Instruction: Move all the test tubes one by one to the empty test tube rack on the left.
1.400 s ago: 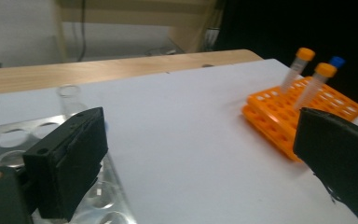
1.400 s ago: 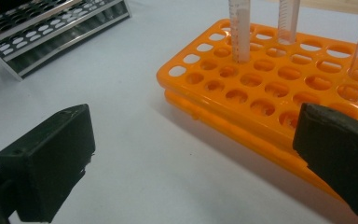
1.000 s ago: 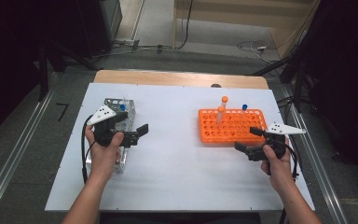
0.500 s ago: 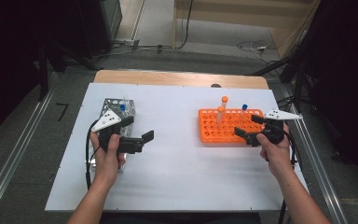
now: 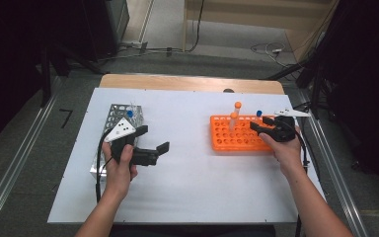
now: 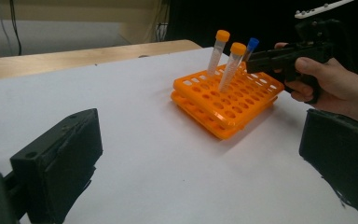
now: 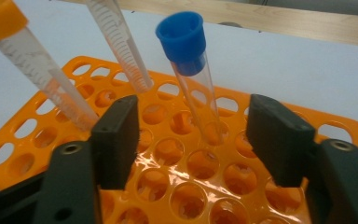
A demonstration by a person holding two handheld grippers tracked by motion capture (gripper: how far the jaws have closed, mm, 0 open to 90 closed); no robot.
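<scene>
Blue-capped tube (image 7: 189,74) stood in orange rack (image 5: 227,143) at right of the high view, framed untouched by the just-narrowed right tool (image 7: 193,140), left tool (image 5: 154,140) held wide and empty over the white worktop (image 5: 197,197).

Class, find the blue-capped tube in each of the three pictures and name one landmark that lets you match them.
High view: the blue-capped tube stands at the far right of the orange rack, just ahead of the right tongs.
Left gripper view: upper right, behind the two orange-capped tubes.
Right gripper view: top centre, between the jaws, untouched.
Shared landmark: the orange rack.
</scene>
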